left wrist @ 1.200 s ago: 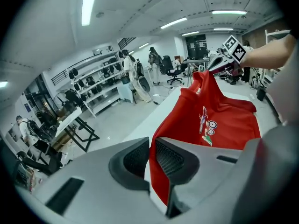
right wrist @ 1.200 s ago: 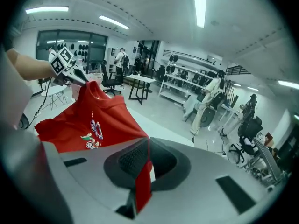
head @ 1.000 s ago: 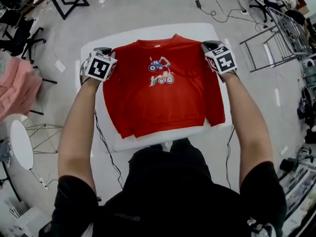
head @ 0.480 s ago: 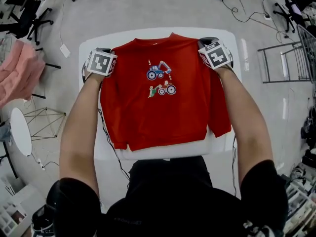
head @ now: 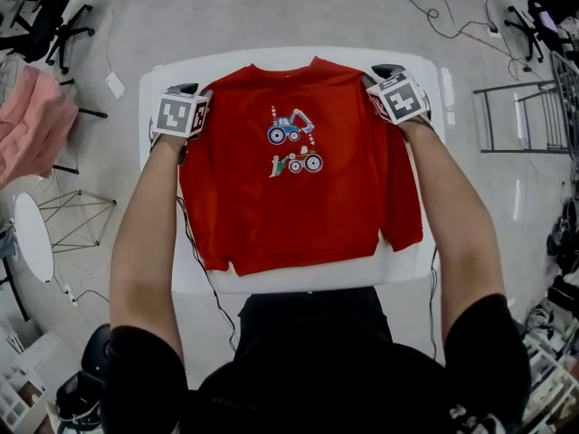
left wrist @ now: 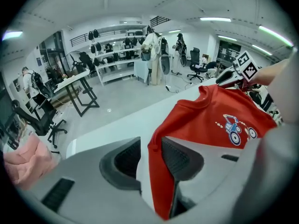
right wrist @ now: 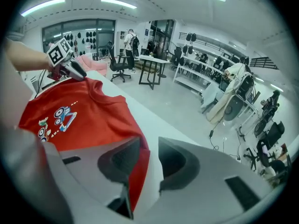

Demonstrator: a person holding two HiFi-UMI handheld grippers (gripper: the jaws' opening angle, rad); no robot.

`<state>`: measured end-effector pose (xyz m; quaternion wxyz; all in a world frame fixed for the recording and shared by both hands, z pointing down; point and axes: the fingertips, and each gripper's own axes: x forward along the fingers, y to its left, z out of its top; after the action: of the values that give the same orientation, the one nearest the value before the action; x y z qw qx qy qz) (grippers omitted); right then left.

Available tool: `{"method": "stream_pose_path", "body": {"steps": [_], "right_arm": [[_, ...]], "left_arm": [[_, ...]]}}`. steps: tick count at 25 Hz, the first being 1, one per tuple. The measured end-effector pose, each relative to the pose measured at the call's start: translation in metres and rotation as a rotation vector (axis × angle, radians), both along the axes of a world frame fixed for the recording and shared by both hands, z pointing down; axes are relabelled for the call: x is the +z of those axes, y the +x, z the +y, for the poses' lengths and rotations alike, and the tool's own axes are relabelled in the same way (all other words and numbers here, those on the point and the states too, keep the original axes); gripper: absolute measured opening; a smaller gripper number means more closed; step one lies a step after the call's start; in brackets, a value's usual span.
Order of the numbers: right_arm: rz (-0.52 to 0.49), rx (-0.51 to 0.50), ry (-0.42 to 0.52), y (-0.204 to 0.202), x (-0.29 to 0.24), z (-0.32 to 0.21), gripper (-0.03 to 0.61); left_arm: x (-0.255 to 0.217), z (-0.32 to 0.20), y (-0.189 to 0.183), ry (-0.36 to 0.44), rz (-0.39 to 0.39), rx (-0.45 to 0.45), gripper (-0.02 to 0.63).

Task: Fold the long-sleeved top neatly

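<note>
Top (head: 298,188) lies flat on the white desk (head: 308,277), front up. It is red and round-necked, printed with a blue digger (head: 288,127) above a red-and-green vehicle (head: 298,162). The sleeves run down its sides. The hem sits near the desk's near edge and the collar near the far one, with narrow bare strips at either side. My left hand-held gripper (left wrist: 150,155) and right hand-held gripper (right wrist: 148,160) have just been opening. Both stand spread, with a shoulder fold loose between each pair of jaws.
</note>
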<state>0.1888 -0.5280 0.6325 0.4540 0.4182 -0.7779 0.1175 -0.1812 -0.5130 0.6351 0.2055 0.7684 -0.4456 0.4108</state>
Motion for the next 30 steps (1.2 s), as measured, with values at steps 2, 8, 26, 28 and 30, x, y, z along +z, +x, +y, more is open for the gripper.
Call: {"method": "stream_pose_path", "body": {"steps": [2, 8, 26, 28, 30], "right_arm": [[-0.001, 0.007, 0.002, 0.008, -0.008, 0.011, 0.14], [-0.035, 0.072, 0.075, 0.044, -0.062, 0.075, 0.119], [-0.198, 0.131, 0.032, 0.021, -0.047, 0.357, 0.087], [-0.214, 0.146, -0.001, 0.03, -0.034, 0.386, 0.089], [-0.219, 0.14, -0.018, 0.036, -0.026, 0.407, 0.092]], "left_arm": [[-0.007, 0.014, 0.01, 0.007, 0.03, 0.03, 0.126], [-0.057, 0.078, 0.037, 0.078, 0.102, 0.088, 0.126], [-0.085, 0.342, 0.078, 0.112, 0.199, 0.218, 0.126], [-0.08, 0.373, 0.078, 0.095, 0.213, 0.175, 0.126], [-0.077, 0.398, 0.08, 0.087, 0.24, 0.118, 0.126]]}}
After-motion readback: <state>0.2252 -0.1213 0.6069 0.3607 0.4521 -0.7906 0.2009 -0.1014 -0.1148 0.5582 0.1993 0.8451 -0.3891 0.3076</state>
